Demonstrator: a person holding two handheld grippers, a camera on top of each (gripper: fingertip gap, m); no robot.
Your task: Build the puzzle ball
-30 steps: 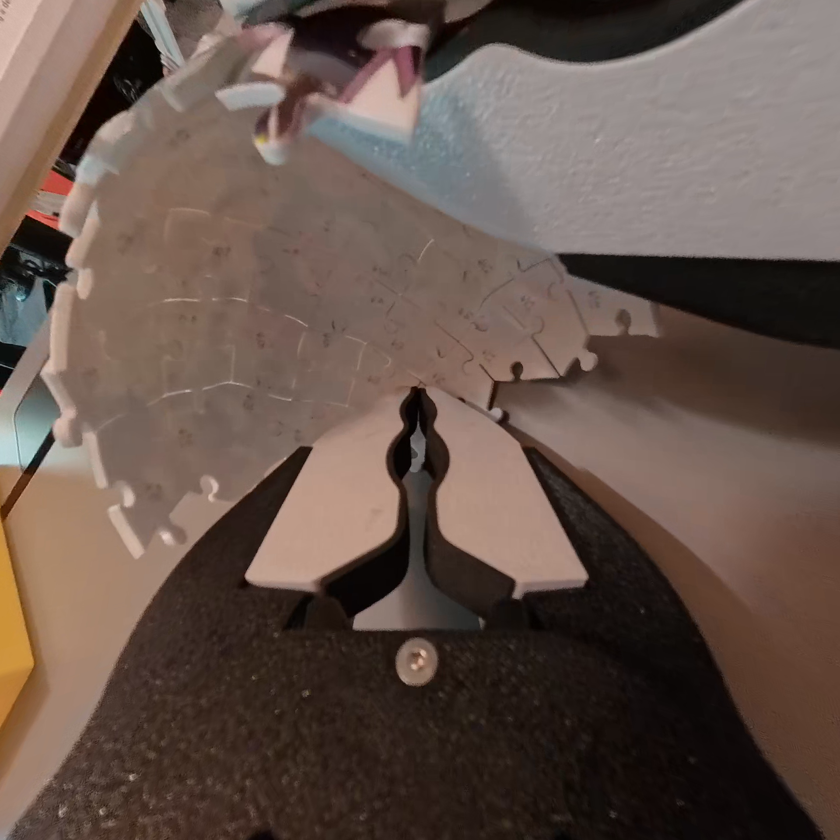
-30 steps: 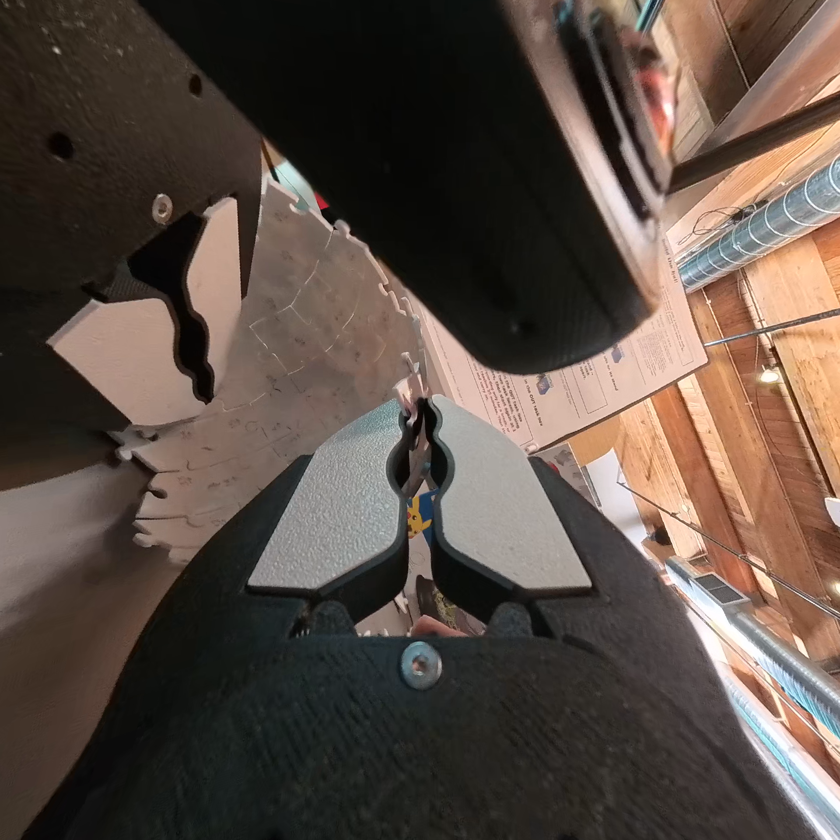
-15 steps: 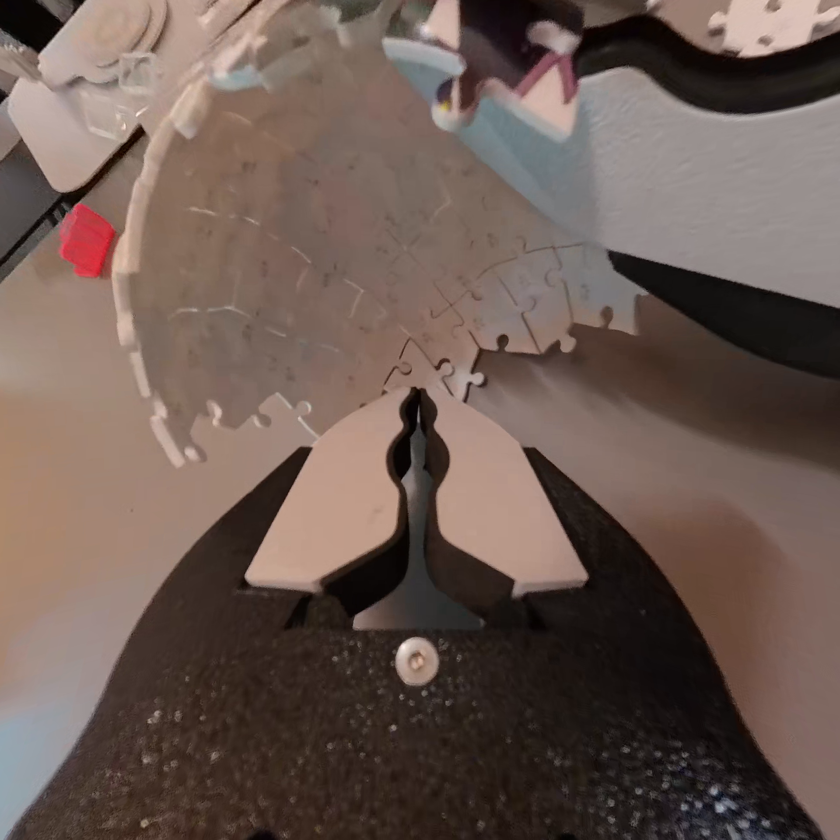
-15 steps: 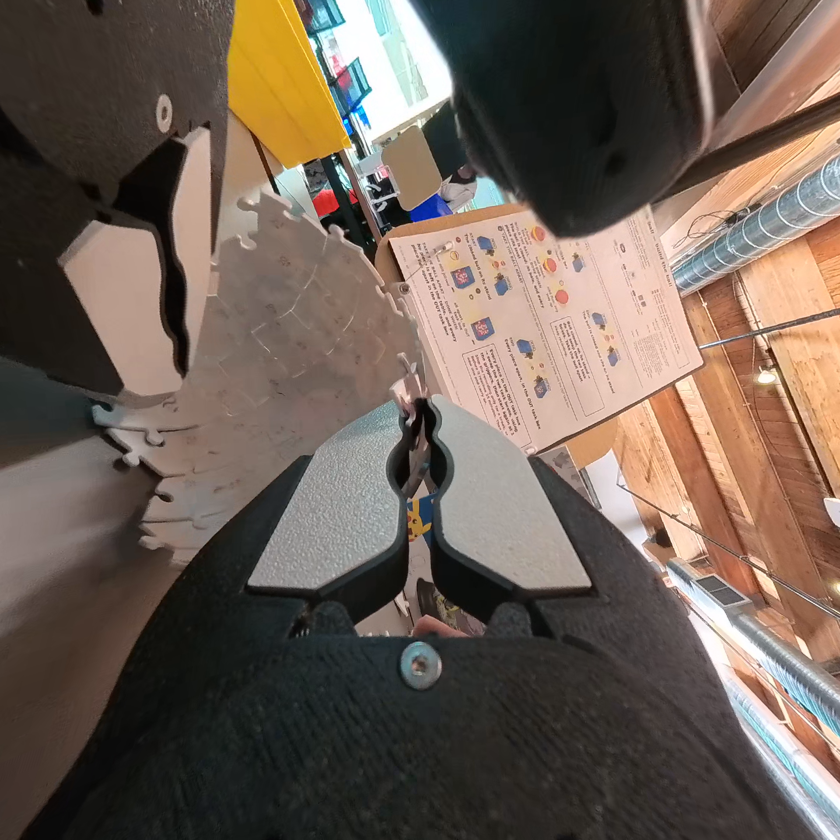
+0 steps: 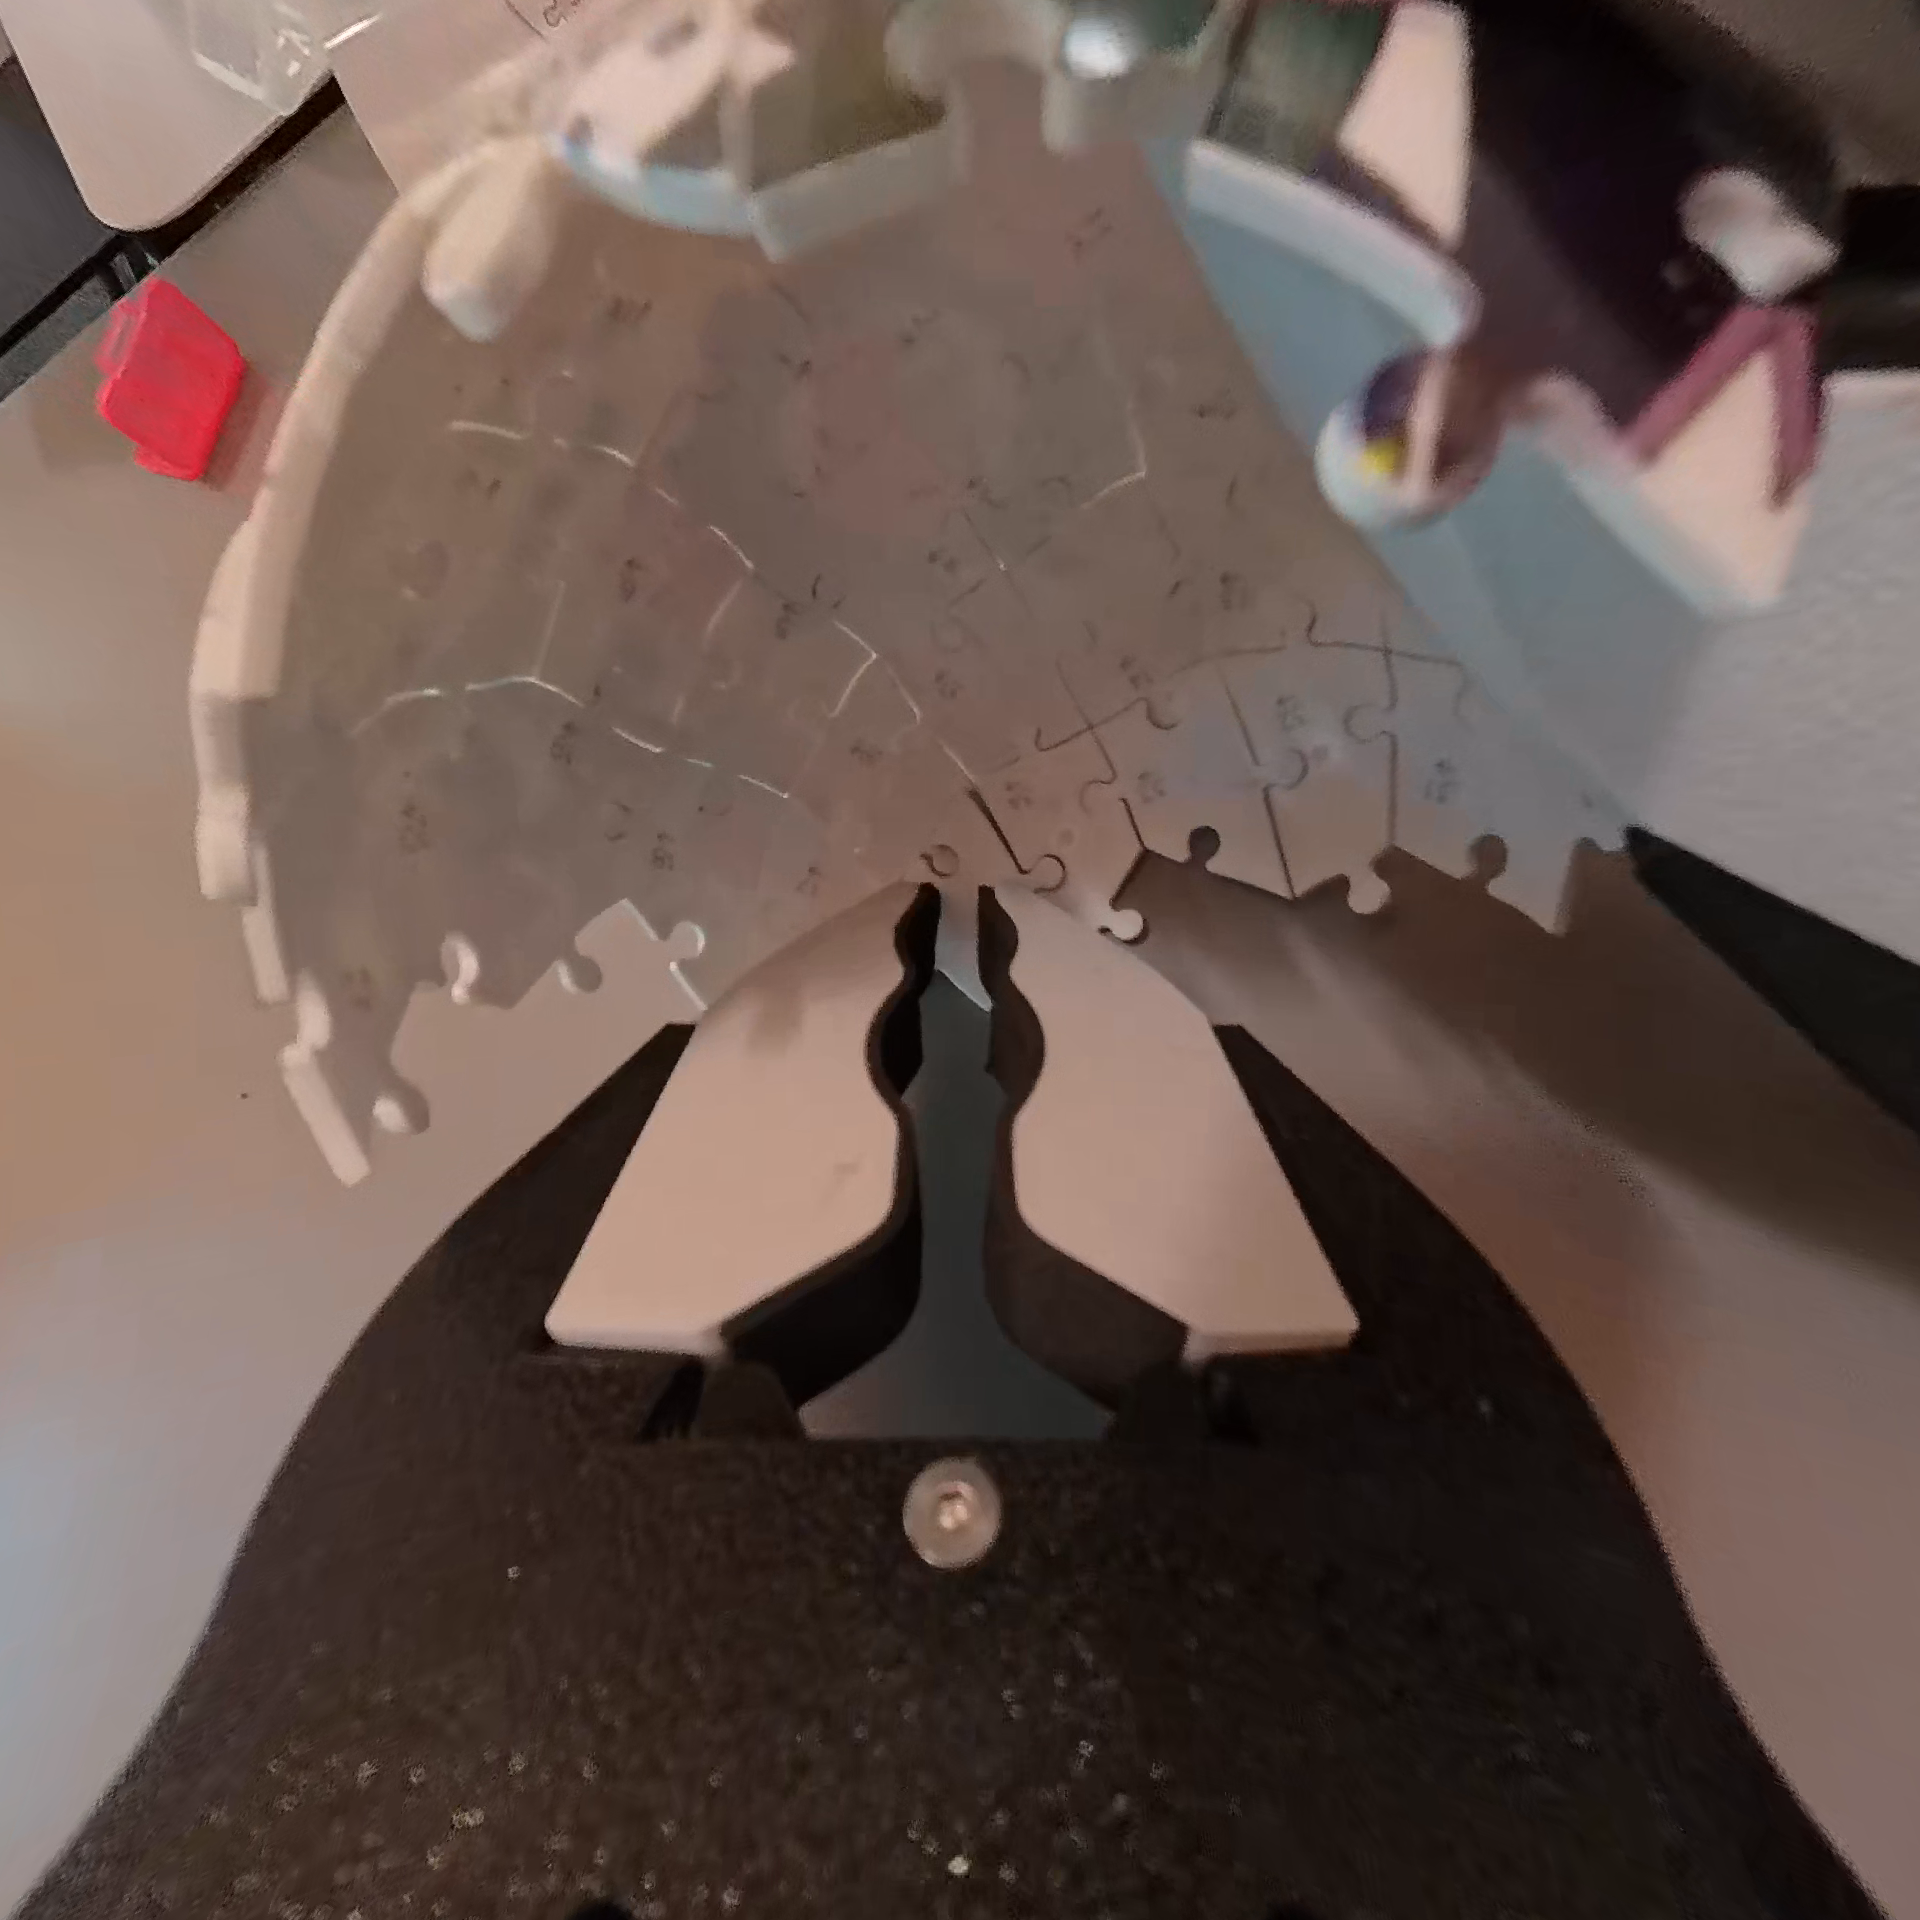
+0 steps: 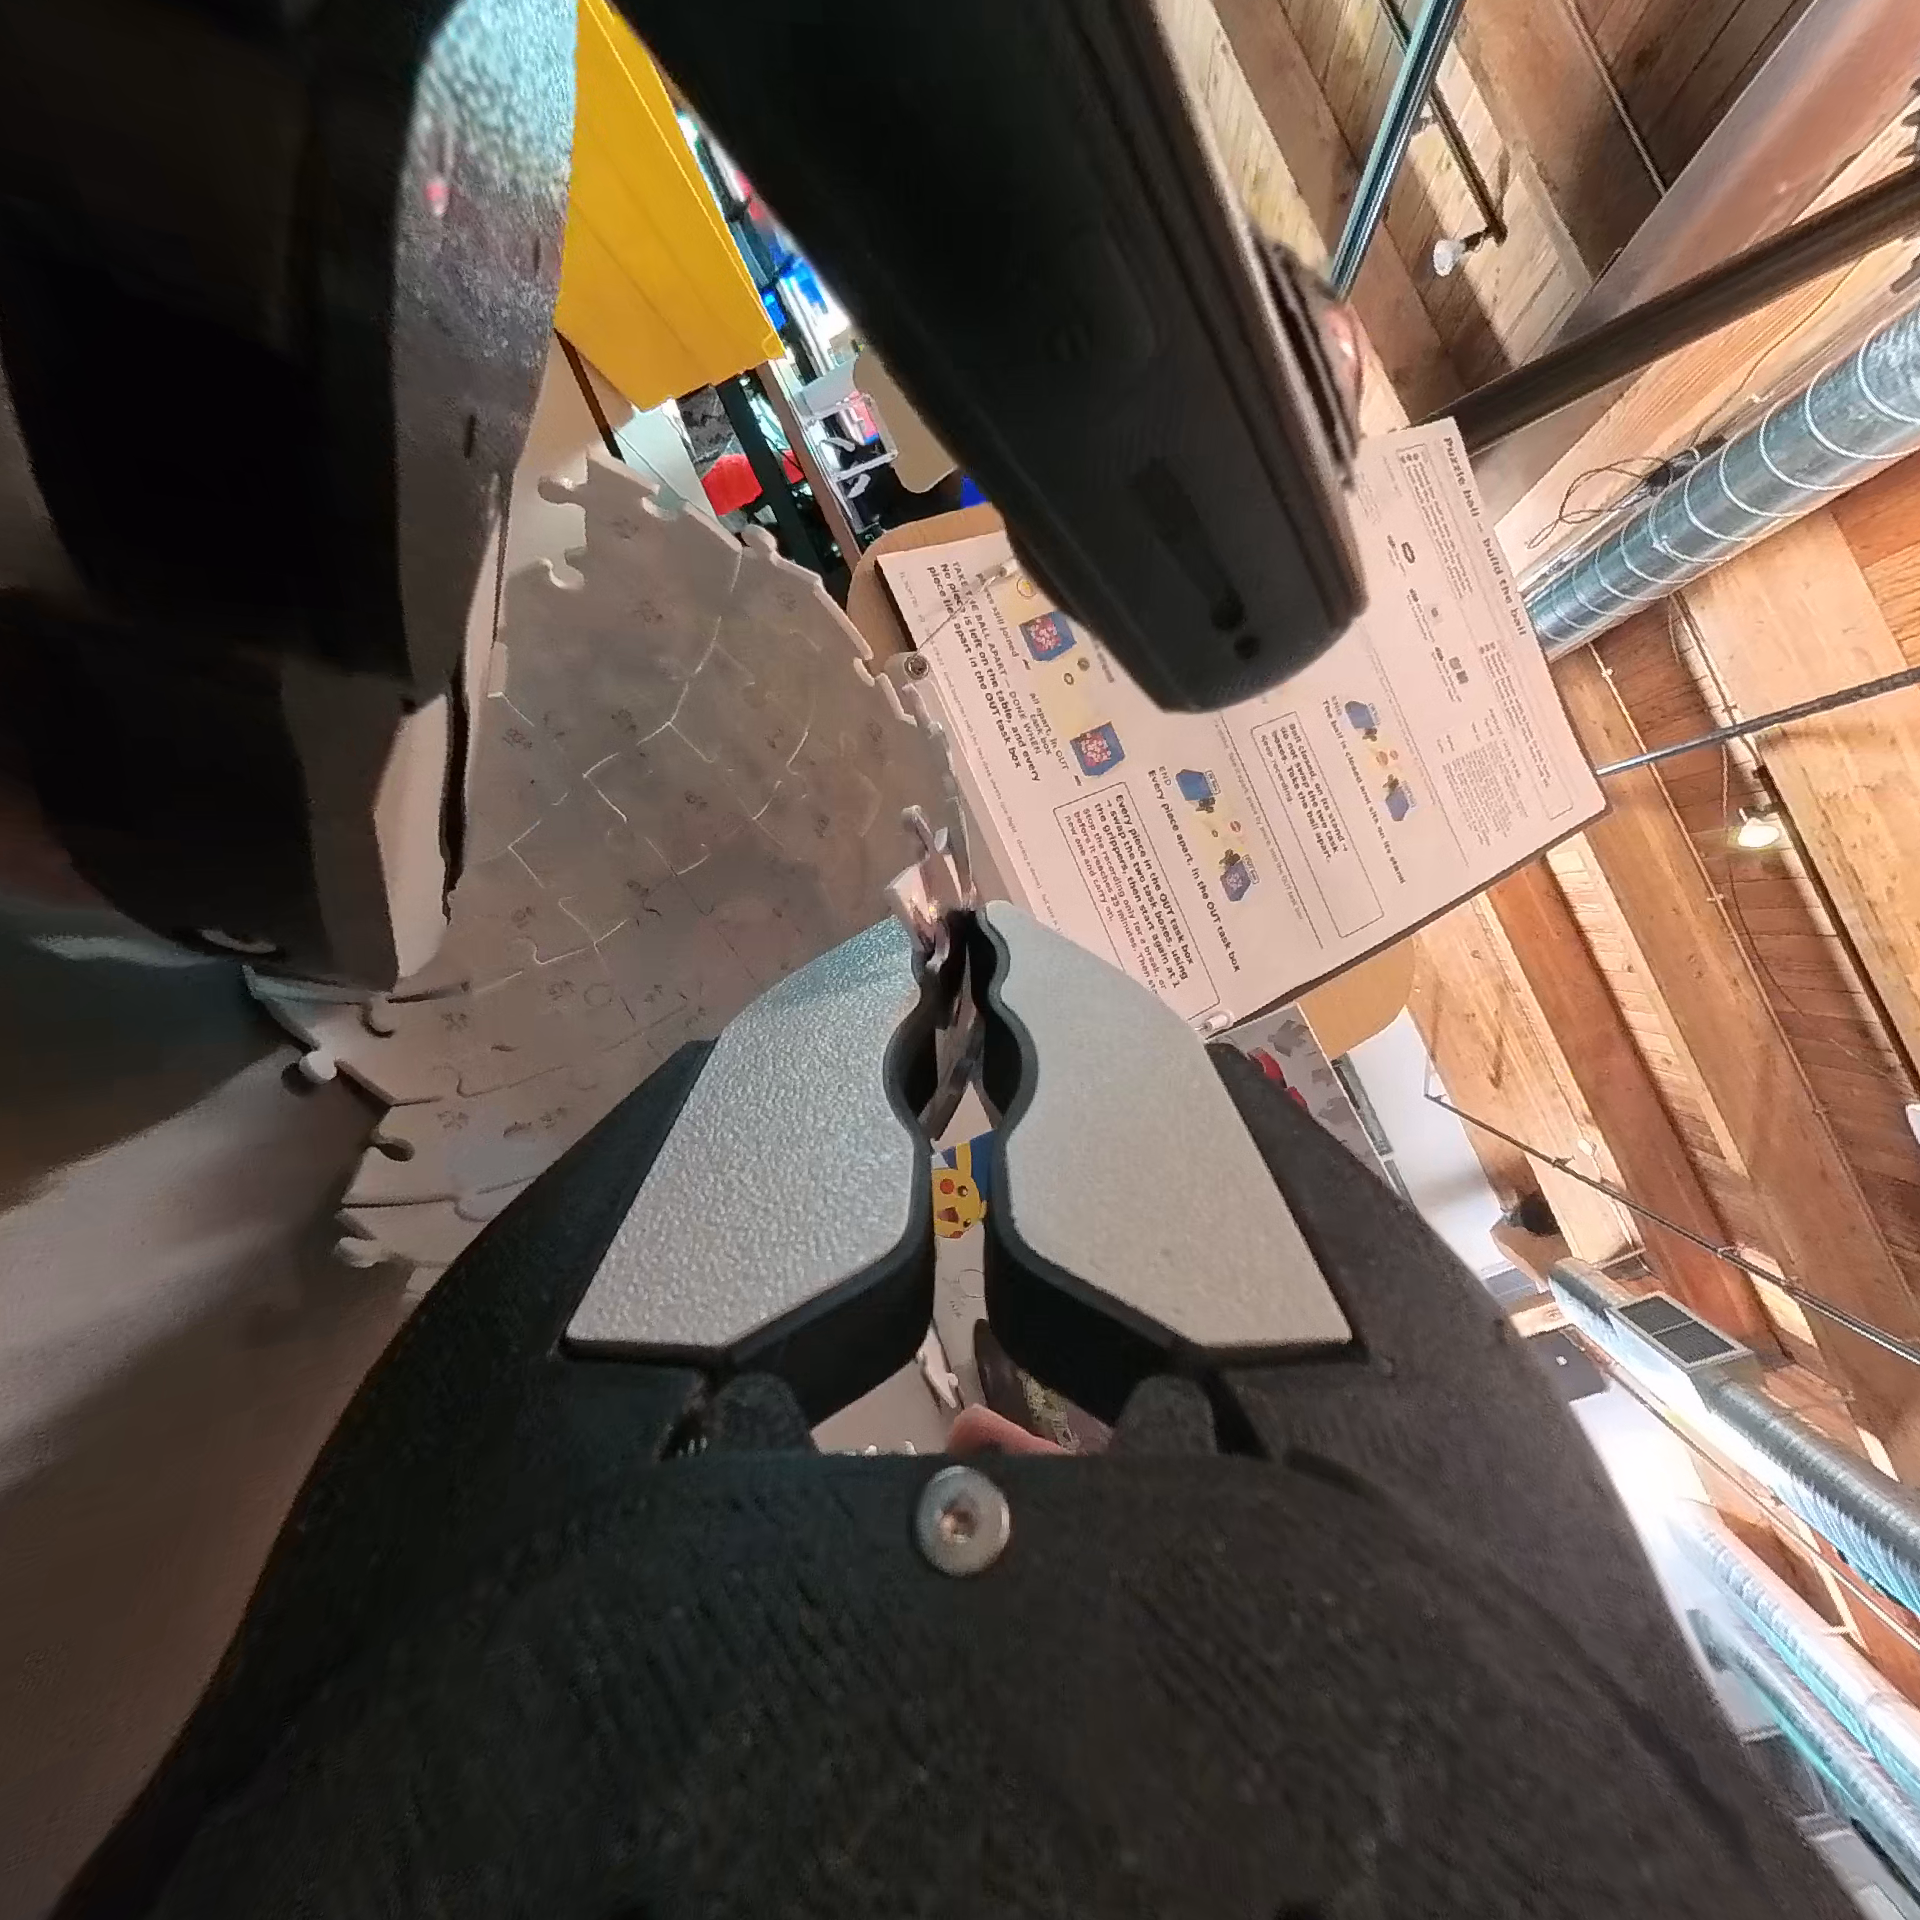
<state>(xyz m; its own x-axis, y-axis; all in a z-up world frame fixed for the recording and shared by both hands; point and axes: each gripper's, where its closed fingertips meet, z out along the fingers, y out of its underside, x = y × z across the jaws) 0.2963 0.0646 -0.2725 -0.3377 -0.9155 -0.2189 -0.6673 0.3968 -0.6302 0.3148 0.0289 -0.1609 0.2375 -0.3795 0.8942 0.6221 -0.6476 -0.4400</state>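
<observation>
The half-built puzzle ball shell [image 5: 727, 623] is a curved white dome of joined pieces, seen from its numbered inner side. My left gripper [image 5: 958, 904] is shut on the shell's lower rim and holds it above the table. My right gripper [image 6: 951, 935] is shut on a loose puzzle piece [image 6: 935, 883], close to the shell's right edge [image 6: 675, 779]. In the left wrist view that piece [image 5: 1558, 312] shows dark purple print at the upper right, beside one of the right gripper's white fingers [image 5: 1714, 727]. The left gripper [image 6: 452, 831] shows at the upper left of the right wrist view.
A beige table [image 5: 208, 1247] lies under the shell, with a small red block [image 5: 166, 379] at its far left. An instruction sheet on a board [image 6: 1247, 779] stands behind the right gripper. A yellow bin [image 6: 644, 260] is farther back. The tips of one gripper are about 11 centimetres away from the tips of the other.
The left gripper has swung with the shell, bringing the table and red block into view. The right gripper and its piece have shifted to the right along the shell's rim. Both grips held.
</observation>
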